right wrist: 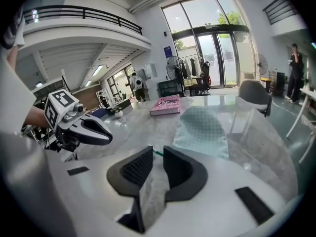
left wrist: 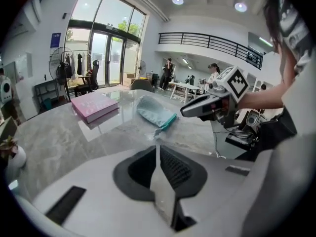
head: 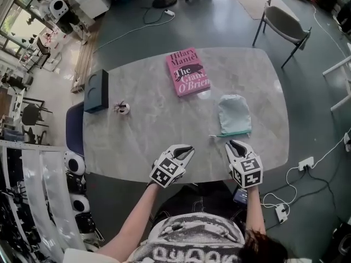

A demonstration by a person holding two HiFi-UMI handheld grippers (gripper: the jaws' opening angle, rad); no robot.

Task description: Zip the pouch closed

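A pale teal pouch (head: pixel 235 114) lies flat on the marble table (head: pixel 153 130), its darker zipper edge (head: pixel 233 133) toward me. Both grippers hover near the table's front edge, short of the pouch. My left gripper (head: pixel 186 149) is to the pouch's left, its jaws pressed together and empty (left wrist: pixel 158 147). My right gripper (head: pixel 235 145) hangs just in front of the zipper edge. Its jaws (right wrist: pixel 157 154) stand a narrow gap apart with nothing between them. The pouch (right wrist: pixel 200 130) lies just beyond them and also shows in the left gripper view (left wrist: pixel 153 111).
A pink book (head: pixel 187 71) lies at the table's far side. A black box (head: pixel 96 90) and a small round object (head: pixel 122 108) sit at the left. A grey chair (head: pixel 282 23) stands beyond the table's far right corner. Cables run over the floor.
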